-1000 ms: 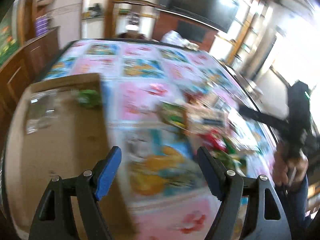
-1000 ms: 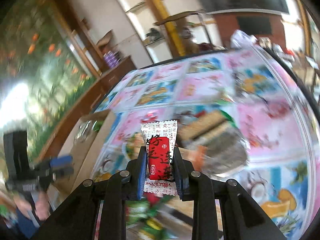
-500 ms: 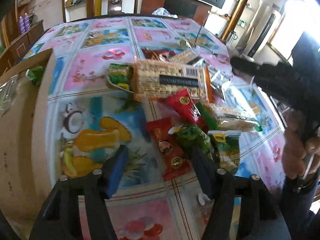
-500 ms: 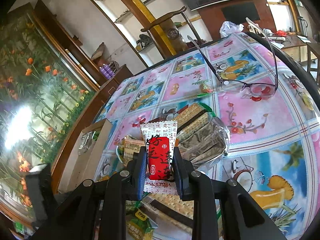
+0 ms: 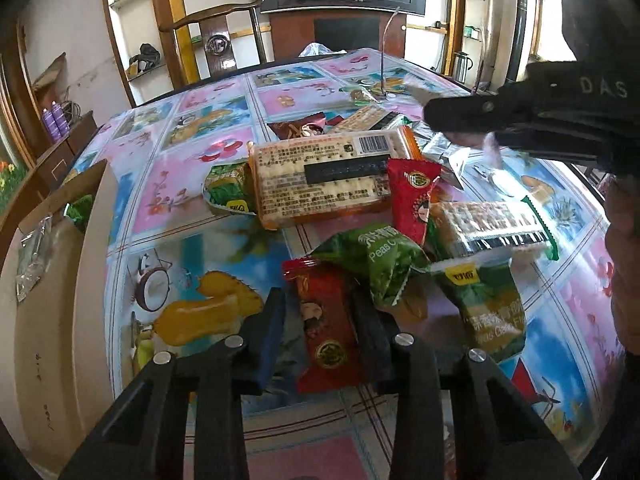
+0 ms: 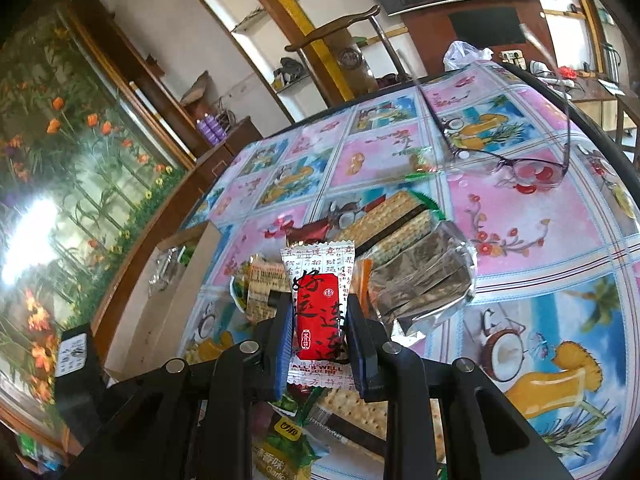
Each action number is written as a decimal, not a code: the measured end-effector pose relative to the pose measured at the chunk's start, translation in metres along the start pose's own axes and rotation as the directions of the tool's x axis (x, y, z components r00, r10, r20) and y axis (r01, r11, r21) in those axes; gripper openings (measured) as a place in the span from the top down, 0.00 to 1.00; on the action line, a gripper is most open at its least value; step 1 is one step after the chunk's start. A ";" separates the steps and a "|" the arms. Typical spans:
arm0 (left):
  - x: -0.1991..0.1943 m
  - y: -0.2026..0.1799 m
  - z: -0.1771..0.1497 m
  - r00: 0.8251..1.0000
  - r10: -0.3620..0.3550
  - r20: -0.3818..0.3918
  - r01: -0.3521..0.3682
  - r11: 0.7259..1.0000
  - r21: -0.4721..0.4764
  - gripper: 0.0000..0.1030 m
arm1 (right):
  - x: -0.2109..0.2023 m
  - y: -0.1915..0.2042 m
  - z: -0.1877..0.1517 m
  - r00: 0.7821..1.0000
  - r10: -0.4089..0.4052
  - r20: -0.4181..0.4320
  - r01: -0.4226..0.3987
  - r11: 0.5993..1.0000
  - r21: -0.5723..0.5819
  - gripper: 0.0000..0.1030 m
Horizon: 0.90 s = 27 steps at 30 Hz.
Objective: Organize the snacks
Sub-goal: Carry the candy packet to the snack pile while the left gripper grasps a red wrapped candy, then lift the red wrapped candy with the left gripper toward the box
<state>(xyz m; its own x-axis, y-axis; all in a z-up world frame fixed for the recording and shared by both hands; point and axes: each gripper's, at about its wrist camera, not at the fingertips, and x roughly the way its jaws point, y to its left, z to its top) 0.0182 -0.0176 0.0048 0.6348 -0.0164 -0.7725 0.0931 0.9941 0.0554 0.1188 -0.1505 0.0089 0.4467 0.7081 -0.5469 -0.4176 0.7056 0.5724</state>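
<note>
Left gripper [image 5: 320, 322]: jaws apart, either side of a red packet [image 5: 326, 320] on the table [image 5: 192, 184].
Right gripper [image 6: 318, 320]: clamped on a red-white sachet [image 6: 319, 300].
Box [image 5: 52, 320]: far left.

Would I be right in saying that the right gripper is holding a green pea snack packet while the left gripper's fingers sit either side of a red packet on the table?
Not quite: the right gripper is shut on a red and white candy packet, not a green pea one, as the right wrist view shows. The rest holds: the left gripper has its fingers either side of the red packet on the table.
</note>
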 end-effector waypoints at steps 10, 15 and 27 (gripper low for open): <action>-0.001 0.006 -0.002 1.000 -0.025 0.011 0.026 0.999 -0.038 0.82 | -0.001 0.005 -0.002 1.000 -0.002 0.004 0.002 1.000 -0.006 0.74; -0.009 0.019 0.003 0.998 -0.018 0.066 0.025 0.994 -0.104 0.82 | -0.003 0.006 -0.002 1.000 -0.002 0.013 0.002 1.000 -0.003 0.74; -0.023 0.042 0.008 0.987 0.038 0.155 -0.005 0.979 -0.205 0.82 | 0.005 0.025 -0.010 1.000 -0.016 -0.010 0.015 0.996 -0.082 0.74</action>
<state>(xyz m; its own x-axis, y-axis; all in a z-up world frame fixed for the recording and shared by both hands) 0.0134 0.0235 0.0302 0.7491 0.0048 -0.6625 -0.0694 0.9950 -0.0713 0.1025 -0.1288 0.0141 0.4458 0.6968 -0.5619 -0.4745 0.7162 0.5117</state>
